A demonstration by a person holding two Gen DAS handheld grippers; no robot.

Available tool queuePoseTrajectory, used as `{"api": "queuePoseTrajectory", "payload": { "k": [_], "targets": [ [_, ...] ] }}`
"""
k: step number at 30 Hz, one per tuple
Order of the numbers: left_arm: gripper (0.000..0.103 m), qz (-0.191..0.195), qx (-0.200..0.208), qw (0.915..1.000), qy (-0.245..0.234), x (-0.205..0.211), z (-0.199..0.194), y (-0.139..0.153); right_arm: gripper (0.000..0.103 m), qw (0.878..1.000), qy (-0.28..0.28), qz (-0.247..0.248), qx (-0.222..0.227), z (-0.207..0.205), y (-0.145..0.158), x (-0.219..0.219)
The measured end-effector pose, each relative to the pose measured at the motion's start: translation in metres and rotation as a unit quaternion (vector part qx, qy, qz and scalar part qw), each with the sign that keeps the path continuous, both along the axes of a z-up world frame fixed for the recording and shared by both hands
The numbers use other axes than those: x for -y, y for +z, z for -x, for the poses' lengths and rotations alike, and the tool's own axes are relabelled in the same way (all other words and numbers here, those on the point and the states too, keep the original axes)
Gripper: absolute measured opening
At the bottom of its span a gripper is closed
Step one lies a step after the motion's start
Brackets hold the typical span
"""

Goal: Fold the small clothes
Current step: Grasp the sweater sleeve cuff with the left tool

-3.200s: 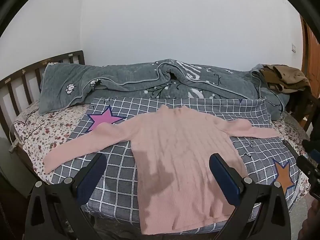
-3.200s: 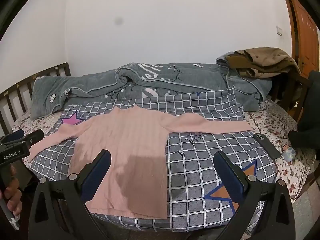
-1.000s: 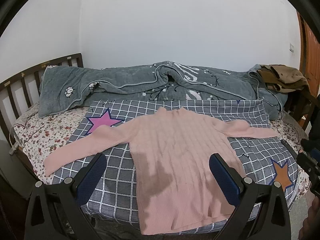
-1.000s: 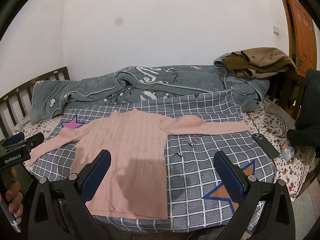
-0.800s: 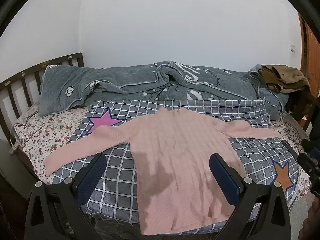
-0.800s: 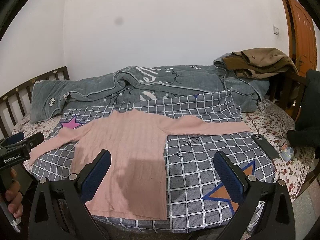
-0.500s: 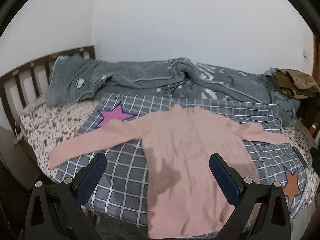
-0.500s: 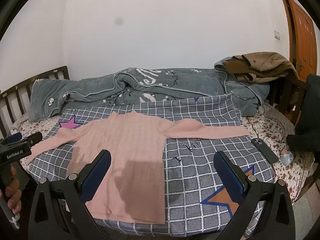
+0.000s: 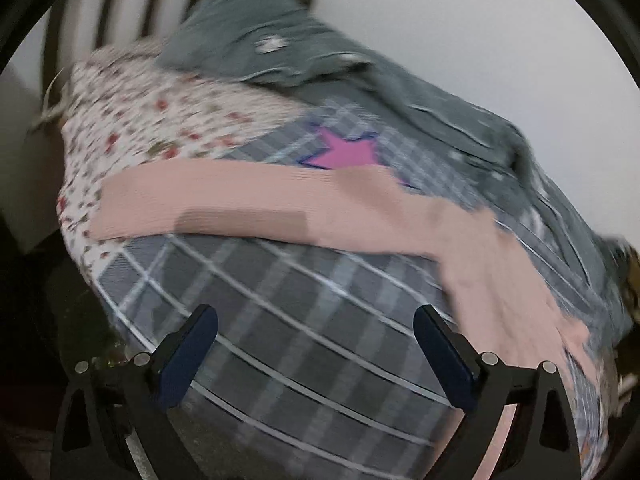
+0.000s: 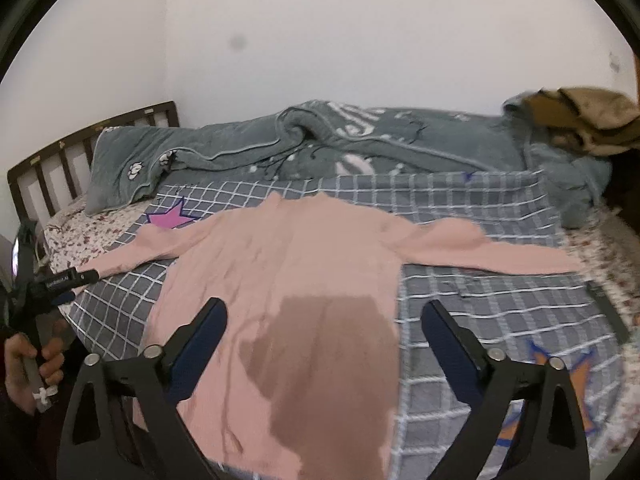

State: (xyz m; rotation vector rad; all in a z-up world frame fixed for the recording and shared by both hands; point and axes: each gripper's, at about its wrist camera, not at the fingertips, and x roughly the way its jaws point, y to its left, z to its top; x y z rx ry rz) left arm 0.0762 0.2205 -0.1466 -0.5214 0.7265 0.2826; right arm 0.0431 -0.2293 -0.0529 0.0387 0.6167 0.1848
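Now swung down and rolled toward the sweater's point(image 9: 492, 264) left sleeve point(image 9: 224, 204) with the left tool point(image 9: 316, 356), dipped closer over the hem with the right tool point(image 10: 324, 344), its jaws closing slightly on nothing.

left hand-held gripper point(image 9: 316, 352): jaws apart | right hand-held gripper point(image 10: 324, 340): jaws closing, empty

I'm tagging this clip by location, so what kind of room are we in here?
Most likely a home bedroom. A bed with a slatted wooden headboard stands against a plain wall, a rumpled grey quilt lies along its far side, and a pink sweater is spread flat on a checked blanket for folding.
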Motion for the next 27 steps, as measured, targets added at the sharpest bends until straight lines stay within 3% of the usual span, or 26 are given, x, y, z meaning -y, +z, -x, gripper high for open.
{"api": "queuePoseTrajectory", "payload": {
  "k": [3,7,9,11,12,15,16,17,23,27],
  "targets": [
    [0.096,0.034,-0.005,0.9989,0.033,-0.039,-0.005,-0.018,0.093,1.000,0.016,-0.006,0.000,-0.023,-0.013,-0.010],
    [0.081,0.096,-0.008,0.9928,0.072,-0.086,-0.016,-0.045,0.093,1.000,0.023,0.006,0.005,-0.052,-0.025,-0.020],
    [0.079,0.100,-0.004,0.9907,0.093,-0.098,-0.018,-0.050,0.093,1.000,0.025,0.011,0.002,-0.067,-0.031,-0.022],
    [0.071,0.096,0.002,0.9891,0.112,-0.107,-0.020,-0.053,0.093,1.000,0.027,0.013,-0.001,-0.081,-0.036,-0.022],
    [0.069,0.089,-0.003,0.9885,0.122,-0.111,-0.023,-0.053,0.093,1.000,0.027,0.013,-0.001,-0.087,-0.038,-0.022],
    [0.047,0.066,-0.022,0.9871,0.145,-0.120,-0.033,-0.052,0.093,1.000,0.029,0.010,-0.003,-0.099,-0.046,-0.016],
    [0.033,0.059,-0.023,0.9865,0.151,-0.123,-0.034,-0.050,0.093,1.000,0.027,0.007,-0.005,-0.102,-0.049,-0.013],
    [0.010,0.044,-0.023,0.9860,0.160,-0.122,-0.034,-0.045,0.093,1.000,0.026,0.003,-0.007,-0.105,-0.052,-0.010],
    [0.007,-0.089,-0.020,0.9848,0.148,-0.080,-0.056,0.015,0.093,1.000,0.018,-0.004,-0.011,-0.116,-0.054,0.014],
    [0.007,-0.129,0.017,0.9874,0.090,-0.031,-0.090,0.062,0.093,1.000,0.000,-0.024,-0.009,-0.117,-0.049,0.044]
  ]
}}
